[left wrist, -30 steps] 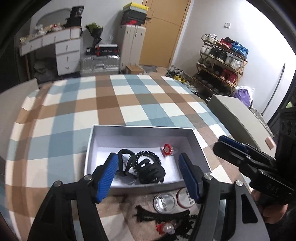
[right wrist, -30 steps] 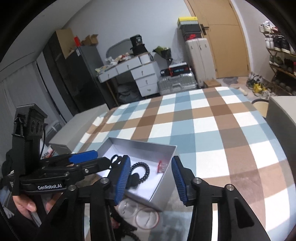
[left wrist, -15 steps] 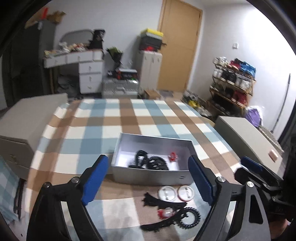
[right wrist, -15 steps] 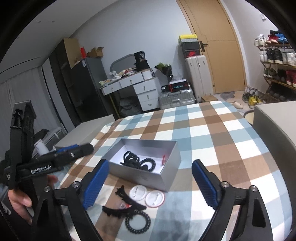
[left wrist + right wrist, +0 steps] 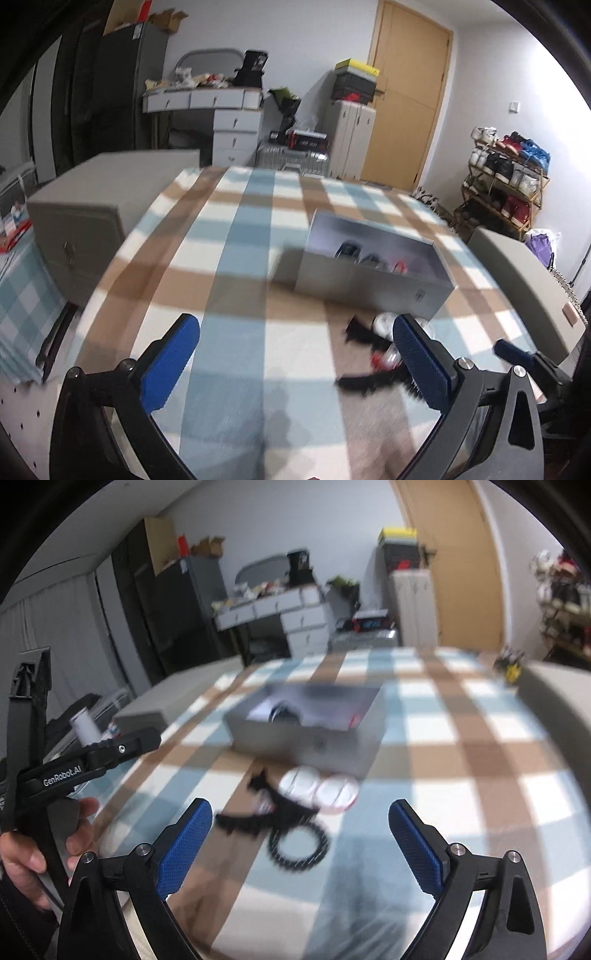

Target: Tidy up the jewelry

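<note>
From the left wrist, the left tongs [image 5: 295,363] stand spread wide with nothing between the blue pads; their jaws have just been opening. Under them lies bare checked cloth [image 5: 243,280] covering the counter. Ahead and right of them sits the grey jewelry box [image 5: 373,277], open-topped, with dark pieces and something red blurred inside. Just in front of the box, by the right pad, lie black hair clips [image 5: 364,334] and a round badge [image 5: 384,321].

From the right wrist, the right tongs [image 5: 299,843] are likewise gaping and empty. Between their pads, on the cloth, lies a black coil hair tie [image 5: 299,843], with two round badges [image 5: 319,788] beyond and the box farther ahead. A hand [image 5: 44,849] holding the other tool shows at left.
</note>
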Tool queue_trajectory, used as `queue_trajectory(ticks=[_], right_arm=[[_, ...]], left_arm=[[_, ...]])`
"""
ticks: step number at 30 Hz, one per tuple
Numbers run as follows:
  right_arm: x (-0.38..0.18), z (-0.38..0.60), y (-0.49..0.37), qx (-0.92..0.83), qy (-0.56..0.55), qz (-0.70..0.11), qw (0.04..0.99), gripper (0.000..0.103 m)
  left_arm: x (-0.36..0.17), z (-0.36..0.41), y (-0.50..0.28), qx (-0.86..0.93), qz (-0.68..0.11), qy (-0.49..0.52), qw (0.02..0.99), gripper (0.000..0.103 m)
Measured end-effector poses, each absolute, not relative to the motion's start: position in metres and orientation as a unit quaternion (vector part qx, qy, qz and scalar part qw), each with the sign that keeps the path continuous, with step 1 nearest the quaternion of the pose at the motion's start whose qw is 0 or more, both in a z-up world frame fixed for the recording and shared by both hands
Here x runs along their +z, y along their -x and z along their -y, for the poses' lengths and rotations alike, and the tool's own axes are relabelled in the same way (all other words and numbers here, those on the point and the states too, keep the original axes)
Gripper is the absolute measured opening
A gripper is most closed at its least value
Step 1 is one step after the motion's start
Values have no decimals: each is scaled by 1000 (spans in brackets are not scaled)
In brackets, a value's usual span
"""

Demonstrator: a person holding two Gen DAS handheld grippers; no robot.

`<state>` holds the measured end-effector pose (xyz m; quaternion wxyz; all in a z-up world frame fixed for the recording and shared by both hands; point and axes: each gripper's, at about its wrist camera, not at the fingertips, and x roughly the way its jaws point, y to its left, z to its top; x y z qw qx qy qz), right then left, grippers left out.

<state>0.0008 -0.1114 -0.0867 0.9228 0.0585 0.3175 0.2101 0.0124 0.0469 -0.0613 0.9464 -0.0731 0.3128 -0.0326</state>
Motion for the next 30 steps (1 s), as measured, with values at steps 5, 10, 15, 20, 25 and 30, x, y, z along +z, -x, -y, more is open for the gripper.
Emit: queue_trajectory(ticks=[5,10,15,20,25,30], right_arm=[[-97,98,-4,211,-57,-326,920,86],[-98,88,-27,226,-72,-346,907,52],[-99,69,-39,224,-42,-344,911,44],[-103,55,-43,224,-16,-353,908,32],[-104,48,-43,212,6,-355,910,31],[-106,39,-42,203,41,-358,911,20]], left_arm=[[-77,-56,0,-18,-320,88,943,102],[-84,-61,3,-8,-319,72,945,102],[-90,-70,3,-10,-325,88,941,102],[-95,-72,3,-24,-334,95,937,102],[-95,-71,3,-36,-337,103,935,102],[-97,-71,2,-44,-337,103,935,102]])
